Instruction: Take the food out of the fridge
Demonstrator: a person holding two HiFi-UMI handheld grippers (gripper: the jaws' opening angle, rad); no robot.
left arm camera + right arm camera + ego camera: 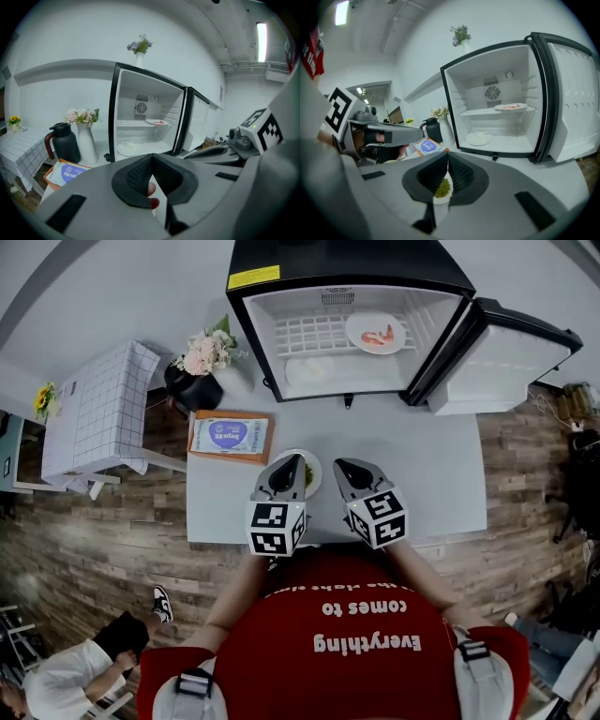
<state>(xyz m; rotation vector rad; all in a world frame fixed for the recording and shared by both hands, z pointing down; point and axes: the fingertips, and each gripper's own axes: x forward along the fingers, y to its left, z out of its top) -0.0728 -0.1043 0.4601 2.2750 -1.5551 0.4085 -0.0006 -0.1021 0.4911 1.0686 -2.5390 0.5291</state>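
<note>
Judging from the layout, the task looks about one-third done. The black mini fridge with white interior (352, 259) stands at 12 o'clock on the grey tabletop (441, 465), its door (506, 357) swung wide toward 2 o'clock. Two items are left inside: a round white plate of pink-red food (356, 331) on the wire shelf at 1 o'clock, and a pale white dish (302, 371) on the fridge floor at 11 o'clock. A small white plate of green food (317, 474) is already out on the table, at 6 o'clock from the fridge. The left gripper (289, 463) hangs over that plate's 9 o'clock edge and the right gripper (341, 465) is at its 3 o'clock. They are side by side, aimed at 12 o'clock and tipped slightly down. Both pairs of jaws are together, clamping nothing.
</note>
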